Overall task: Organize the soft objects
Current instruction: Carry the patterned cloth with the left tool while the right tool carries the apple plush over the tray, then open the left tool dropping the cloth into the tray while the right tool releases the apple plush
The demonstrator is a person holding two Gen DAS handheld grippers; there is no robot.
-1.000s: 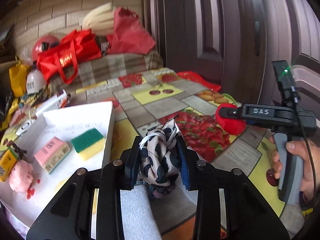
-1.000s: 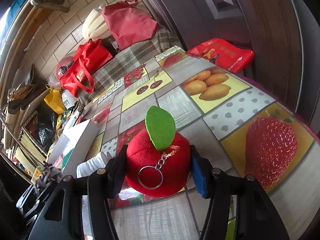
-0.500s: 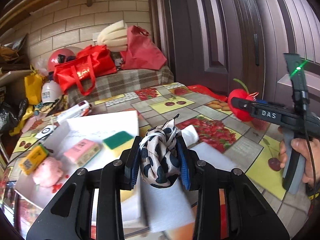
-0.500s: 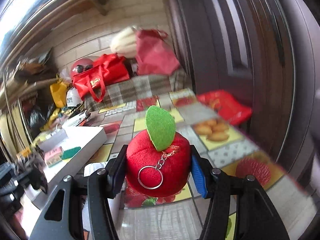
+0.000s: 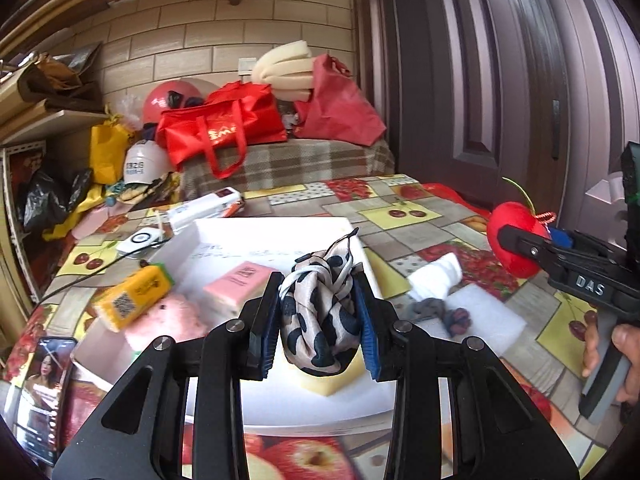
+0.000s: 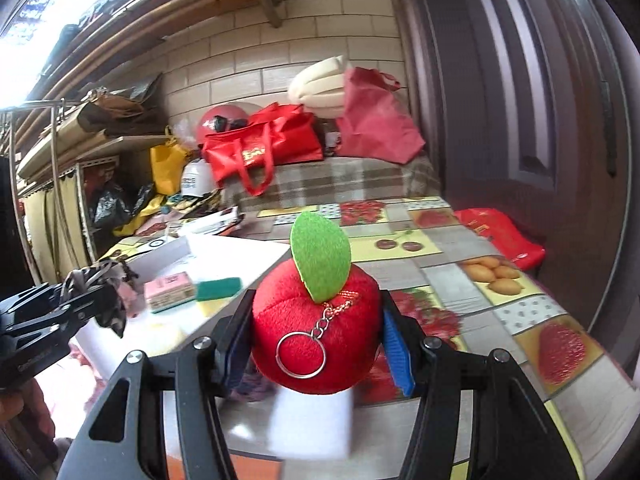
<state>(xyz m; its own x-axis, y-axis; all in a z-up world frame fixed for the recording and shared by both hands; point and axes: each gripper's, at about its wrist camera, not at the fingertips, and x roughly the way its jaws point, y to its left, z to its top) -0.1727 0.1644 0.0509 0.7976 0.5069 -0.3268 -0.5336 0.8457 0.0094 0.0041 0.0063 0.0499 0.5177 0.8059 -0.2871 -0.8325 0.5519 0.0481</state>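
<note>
**Both tools loaded above the table**

My left tool point(image 5: 318, 312) is clamped narrowly on a bunched black-and-cream spotted scarf point(image 5: 318, 312), its blue pads pressing both sides of the cloth at the centre of the left wrist view. The scarf hangs over the white tray point(image 5: 280, 232) that fills the middle of that frame. In the tray lie a pink packet point(image 5: 236, 282), a pink plush toy point(image 5: 168, 322) at the lower left, and a yellow-bottomed sponge point(image 5: 324, 384) just under the scarf. A yellow box point(image 5: 134, 296) sits at the tray's left edge, and a phone point(image 5: 40, 384) lies at the lower left corner of the frame.

My right tool point(image 6: 316, 340) is closed on a red plush apple point(image 6: 316, 332) with a green felt leaf point(image 6: 320, 256) and a metal key ring point(image 6: 301, 354); the pads squeeze its two sides. In the left wrist view the apple shows at the right edge, held off the fruit-patterned table point(image 5: 400, 216), with my right hand point(image 5: 616, 356) on the handle.

On the table right of the tray lie a rolled white cloth point(image 5: 438, 276), a white foam sheet point(image 5: 480, 316) and a small grey-and-maroon fabric piece point(image 5: 436, 312) resting on the sheet's near edge.
</note>
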